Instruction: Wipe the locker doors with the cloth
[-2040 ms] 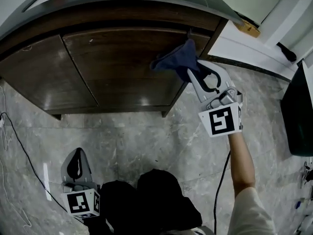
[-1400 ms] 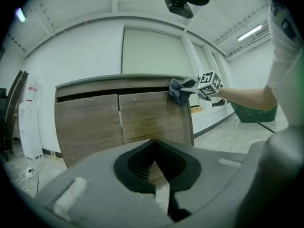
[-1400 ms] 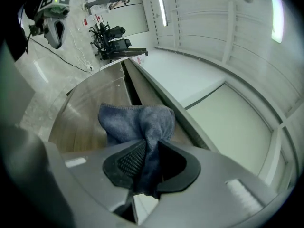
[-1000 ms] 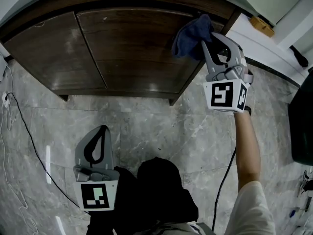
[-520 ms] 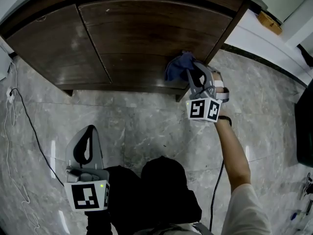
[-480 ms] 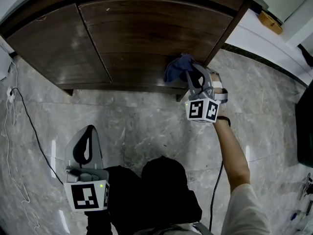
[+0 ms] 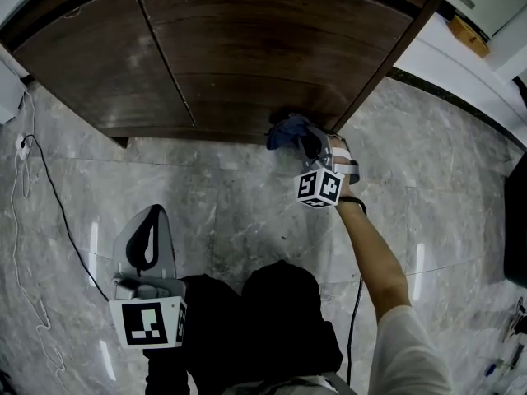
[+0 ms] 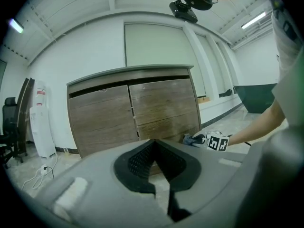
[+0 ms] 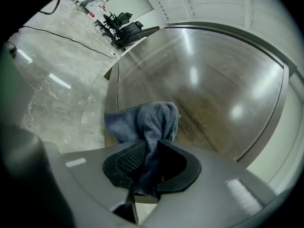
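The locker has two dark wooden doors, the left door (image 7: 90,64) and the right door (image 7: 272,48). A blue cloth (image 7: 286,130) is bunched against the bottom right corner of the right door, close to the floor. My right gripper (image 7: 311,142) is shut on it. In the right gripper view the cloth (image 9: 147,120) sticks out from between the jaws, against the glossy door (image 9: 204,89). My left gripper (image 7: 152,219) hangs low at the left, well away from the locker, shut with nothing in it. The left gripper view shows the whole locker (image 8: 161,103) ahead.
A black cable (image 7: 49,212) trails over the grey marble floor at the left. A white appliance (image 8: 40,122) stands left of the locker. A white ledge (image 7: 469,81) runs along the right, and a dark object (image 7: 519,229) sits at the right edge. Office chairs (image 9: 118,23) stand far off.
My right gripper has carried the cloth down the right door, from its top right corner to its bottom edge. The left gripper has stayed low at the left.
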### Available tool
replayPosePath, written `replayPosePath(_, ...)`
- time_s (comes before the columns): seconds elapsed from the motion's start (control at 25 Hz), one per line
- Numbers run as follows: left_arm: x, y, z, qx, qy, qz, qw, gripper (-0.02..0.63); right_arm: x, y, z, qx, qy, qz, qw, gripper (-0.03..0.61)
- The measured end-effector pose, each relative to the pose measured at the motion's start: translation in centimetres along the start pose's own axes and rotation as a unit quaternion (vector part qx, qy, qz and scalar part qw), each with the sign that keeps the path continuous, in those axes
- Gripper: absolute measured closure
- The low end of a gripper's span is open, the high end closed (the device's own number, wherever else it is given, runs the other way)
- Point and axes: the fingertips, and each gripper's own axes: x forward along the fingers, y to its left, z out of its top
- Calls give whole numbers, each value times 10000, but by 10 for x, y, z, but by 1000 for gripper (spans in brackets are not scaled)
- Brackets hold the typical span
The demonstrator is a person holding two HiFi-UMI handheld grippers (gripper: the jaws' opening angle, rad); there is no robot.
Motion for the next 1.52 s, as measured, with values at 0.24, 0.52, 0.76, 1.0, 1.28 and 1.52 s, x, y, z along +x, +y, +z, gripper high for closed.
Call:
replayPosePath(0.24,-5,4,-4,-7,48,63,10000,611,17,36,-3,-100,245,279,9993,505)
replayPosePath(0.52,-7,7,-7,-83,72,15,9999,611,5,-16,51,-295,-121,-30,9995,503)
replayPosePath(0.76,-11,10,-7,-189,-40,-22,9998,611,-26,-100,114,-349,-442,-654,9963,503)
replayPosePath(1.0,-17,19,-5,-205,-92,5,9997,611,-59,-192,179,-446,-715,-1352,9872,502)
replayPosePath(1.28,-23,25,-7,-238,-93,43,9997,612,-83,-263,235,-759,-975,-1904,9739,499)
replayPosePath(1.52,-26,31,-11,-324,-113,70,9994,611,-88,-283,252,-640,-1075,-2132,9690,502)
